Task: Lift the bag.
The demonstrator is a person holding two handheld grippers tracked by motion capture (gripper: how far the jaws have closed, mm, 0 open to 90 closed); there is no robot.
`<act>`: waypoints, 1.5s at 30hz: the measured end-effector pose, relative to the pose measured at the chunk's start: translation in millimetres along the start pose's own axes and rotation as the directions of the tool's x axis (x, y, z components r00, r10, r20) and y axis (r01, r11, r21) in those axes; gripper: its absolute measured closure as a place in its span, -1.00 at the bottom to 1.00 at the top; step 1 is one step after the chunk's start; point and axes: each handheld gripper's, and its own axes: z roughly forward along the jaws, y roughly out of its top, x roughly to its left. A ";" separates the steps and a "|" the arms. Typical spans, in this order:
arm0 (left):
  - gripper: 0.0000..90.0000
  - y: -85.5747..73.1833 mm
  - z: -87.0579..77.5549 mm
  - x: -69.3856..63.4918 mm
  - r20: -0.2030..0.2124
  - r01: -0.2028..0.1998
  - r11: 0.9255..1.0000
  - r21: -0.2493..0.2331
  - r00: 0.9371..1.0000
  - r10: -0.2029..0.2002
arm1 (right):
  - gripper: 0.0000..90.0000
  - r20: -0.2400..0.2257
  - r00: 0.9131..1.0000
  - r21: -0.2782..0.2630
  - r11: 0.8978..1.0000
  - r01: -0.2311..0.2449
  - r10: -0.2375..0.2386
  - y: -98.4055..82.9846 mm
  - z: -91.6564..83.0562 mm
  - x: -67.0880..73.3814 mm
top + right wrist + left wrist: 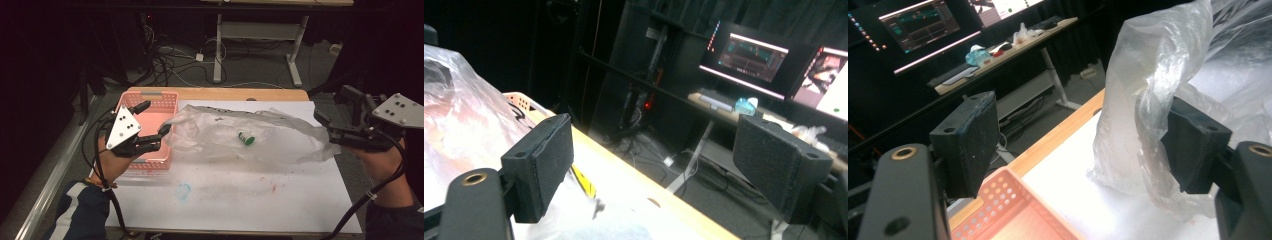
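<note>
A crumpled clear plastic bag [225, 127] lies across the white sheet [225, 195], with a small green-capped thing [246, 138] inside it. My left gripper [155, 119] hovers over the pink basket [150, 102] at the bag's left end. In the left gripper view, the left gripper [1083, 137] stands open and the bag [1143, 85] drapes against the inner face of its right-hand jaw without being pinched. My right gripper [331, 112] is at the bag's right end. In the right gripper view, the right gripper [654, 160] is wide open with nothing between its jaws.
The pink perforated basket [1013, 210] sits at the table's left side, beside the wooden back edge [220, 93]. Blue and red smudges mark the white sheet near the front. Behind the table are cables on the floor, a desk frame [220, 45] and lit monitors [751, 55].
</note>
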 end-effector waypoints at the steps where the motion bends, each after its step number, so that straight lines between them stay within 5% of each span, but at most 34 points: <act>1: -0.50 -0.6 -0.9 0.2 -0.005 0.002 1.000 0.001 1.000 -0.002 | -0.60 0.006 1.000 -0.002 1.000 0.002 -0.002 2.6 -1.1 -0.2; 5: -0.50 -0.7 -8.8 2.5 -0.029 0.007 1.000 -0.011 1.000 -0.007 | -0.58 0.037 0.999 -0.001 1.000 -0.008 0.008 -0.2 0.4 -5.8; 10: -0.51 3.2 -24.7 2.8 -0.004 0.040 0.998 -0.057 0.999 -0.040 | -0.57 0.081 0.996 0.066 0.997 -0.026 0.021 -25.0 12.3 -12.4; 15: -0.59 8.1 -24.0 -10.5 0.066 0.027 0.998 -0.054 0.998 -0.023 | -0.57 0.065 0.997 0.141 0.989 -0.046 0.037 -53.2 27.9 -8.8; 20: -0.59 15.7 -36.5 -23.7 0.137 0.038 0.993 -0.112 0.990 -0.022 | -0.58 0.039 0.998 0.178 0.982 -0.059 0.053 -74.7 34.2 1.1; 24: -0.63 23.4 -41.5 -43.4 0.178 -0.009 0.997 -0.080 0.984 0.024 | -0.58 0.017 0.998 0.216 0.975 -0.060 0.058 -89.3 39.9 8.6; 26: -0.63 22.5 -40.3 -50.7 0.142 -0.063 0.997 -0.053 0.987 0.070 | -0.58 0.003 0.997 0.226 0.972 -0.071 0.072 -95.0 42.0 13.1; 30: -0.62 4.3 -30.8 -45.7 0.133 -0.018 1.000 -0.013 0.991 0.020 | -0.58 -0.015 0.998 0.238 0.969 -0.061 0.067 -106.4 42.7 23.5; 33: -0.62 -17.4 -18.5 -42.1 0.100 -0.023 0.999 0.026 0.995 0.021 | -0.58 -0.015 0.998 0.245 0.968 -0.062 0.067 -116.3 41.3 28.6; 39: -0.62 -64.1 10.4 -39.3 0.074 -0.018 0.990 0.138 0.997 0.008 | -0.57 -0.010 0.997 0.243 0.967 -0.072 0.077 -139.7 36.5 33.9; 45: -0.63 -100.3 17.8 -38.3 0.039 0.006 0.986 0.168 0.999 -0.013 | -0.58 -0.003 0.998 0.235 0.970 -0.057 0.059 -158.7 31.8 40.8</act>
